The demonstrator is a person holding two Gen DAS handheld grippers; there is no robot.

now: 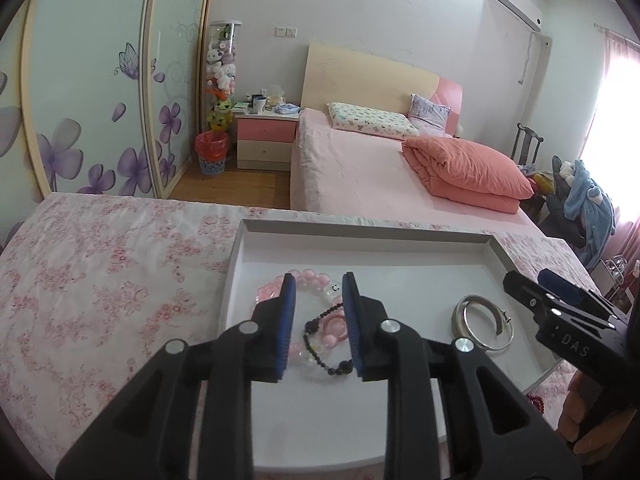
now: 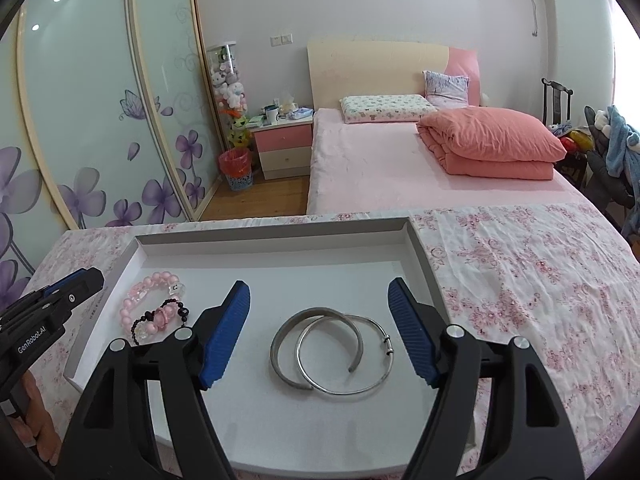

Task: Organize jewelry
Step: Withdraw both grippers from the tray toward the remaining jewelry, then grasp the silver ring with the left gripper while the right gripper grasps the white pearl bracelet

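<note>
A table (image 2: 540, 264) under a pink flowered cloth carries a shallow white tray (image 2: 416, 256), the landmark here. The left tool (image 1: 319, 296) hangs over the tray's left part, its blue pads a narrow gap apart and gripping nothing; the pink bead bracelet (image 1: 316, 280) and the dark bead strand (image 1: 320, 344) lie on the tray floor beneath and between them. The right tool (image 2: 319, 300) hovers over the tray's right part, spread wide and empty. Two silver bangles (image 2: 328, 352) lie overlapping on the tray floor below that gap, apart from the beads.
</note>
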